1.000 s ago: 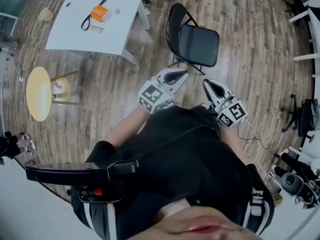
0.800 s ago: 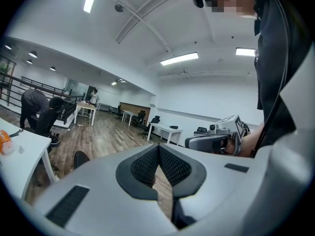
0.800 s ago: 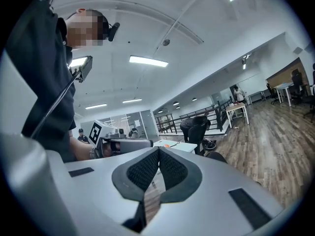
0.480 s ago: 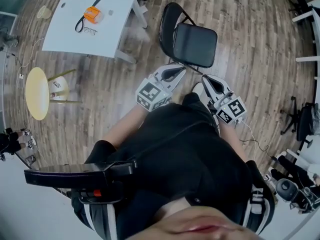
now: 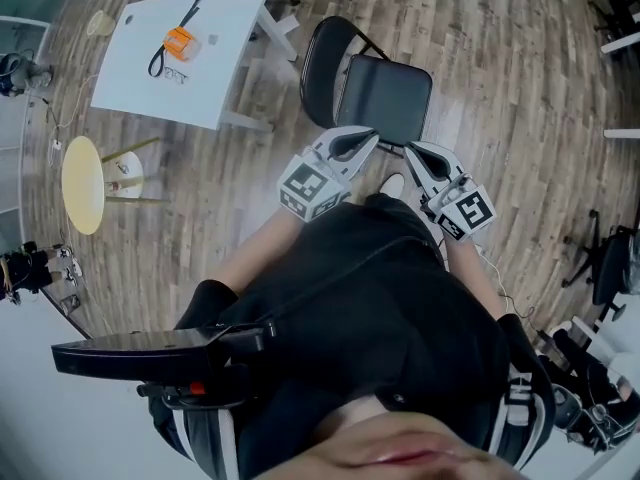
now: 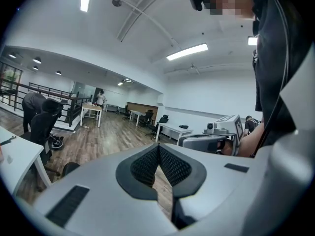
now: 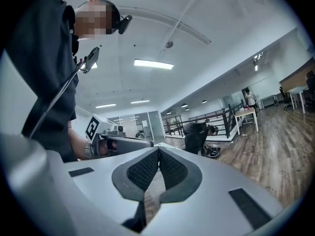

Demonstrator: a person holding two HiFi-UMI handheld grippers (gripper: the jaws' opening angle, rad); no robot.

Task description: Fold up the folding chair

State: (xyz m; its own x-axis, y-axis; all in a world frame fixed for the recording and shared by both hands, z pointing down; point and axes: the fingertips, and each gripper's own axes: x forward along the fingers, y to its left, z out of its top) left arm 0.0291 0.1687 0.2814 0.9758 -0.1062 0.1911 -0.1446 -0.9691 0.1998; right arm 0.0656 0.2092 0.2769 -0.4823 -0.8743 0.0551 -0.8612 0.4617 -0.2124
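A black folding chair (image 5: pixel 375 88) stands unfolded on the wood floor, its seat facing me and its curved backrest on the far left side. My left gripper (image 5: pixel 361 136) hovers just short of the seat's near edge, shut and empty. My right gripper (image 5: pixel 412 150) is beside it, level with the seat's near right corner, also shut with nothing held. In the left gripper view the left gripper (image 6: pixel 158 148) has its pads together, and the right gripper (image 7: pixel 158 152) shows the same in its own view. The chair is in neither gripper view.
A white table (image 5: pixel 180 63) with an orange object (image 5: pixel 178 41) and a black strap stands to the far left of the chair. A round yellow stool (image 5: pixel 82 183) is at the left. Office chairs (image 5: pixel 600 258) and desks line the right edge.
Both grippers have moved forward toward the chair, which now sits closer under them. Their jaws stayed shut.
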